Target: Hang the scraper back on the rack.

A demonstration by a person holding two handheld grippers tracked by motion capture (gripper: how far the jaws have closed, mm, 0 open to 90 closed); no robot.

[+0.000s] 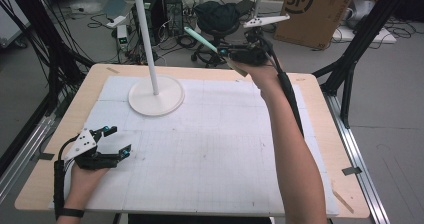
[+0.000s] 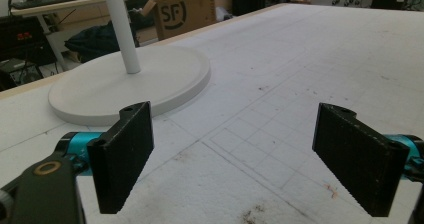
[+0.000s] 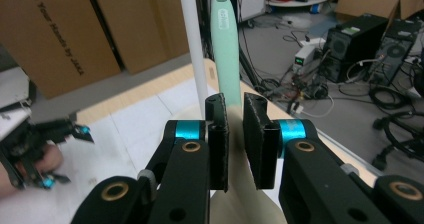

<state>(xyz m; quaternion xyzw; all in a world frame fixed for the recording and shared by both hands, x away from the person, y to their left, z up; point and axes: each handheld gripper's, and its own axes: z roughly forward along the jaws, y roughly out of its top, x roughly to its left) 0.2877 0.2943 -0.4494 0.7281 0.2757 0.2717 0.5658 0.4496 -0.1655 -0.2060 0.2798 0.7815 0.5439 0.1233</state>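
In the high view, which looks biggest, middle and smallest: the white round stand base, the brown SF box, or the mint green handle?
1. White round stand base
2. Brown SF box, though it sits farther back and is cut off, so this is unsure
3. Mint green handle

Mint-handled tool clamped above the table's far edge

A slim utensil [image 1: 202,39] with a pale mint-green handle and a cream-coloured blade end is held between the closed jaws of the right gripper [image 1: 235,54]. It is raised clear of the table, its handle slanted up and away, beside the white pole [image 3: 192,44].
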